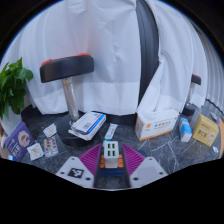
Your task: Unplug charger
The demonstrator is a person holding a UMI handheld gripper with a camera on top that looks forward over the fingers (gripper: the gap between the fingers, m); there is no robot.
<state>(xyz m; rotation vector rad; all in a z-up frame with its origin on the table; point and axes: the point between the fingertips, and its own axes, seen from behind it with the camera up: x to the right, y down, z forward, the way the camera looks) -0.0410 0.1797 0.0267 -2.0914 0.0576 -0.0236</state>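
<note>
The charger (111, 151) is a small white block with dark square marks, orange at its sides and a blue part under it. It sits between my gripper's (111, 160) two fingers, low over the dark marble table (150, 150). The purple pads (92, 158) lie against it on both sides with no gap showing, so the gripper is shut on it. What it is plugged into, and any cable, is hidden below it.
Beyond the fingers lie a white-and-blue box (88, 123) and a white-and-orange tissue box (155, 125). A blue bottle (185, 128) and yellow box (205, 130) stand right. Cards (35, 150) and a plant (12, 85) are left. A black padded stand (66, 68) rises behind.
</note>
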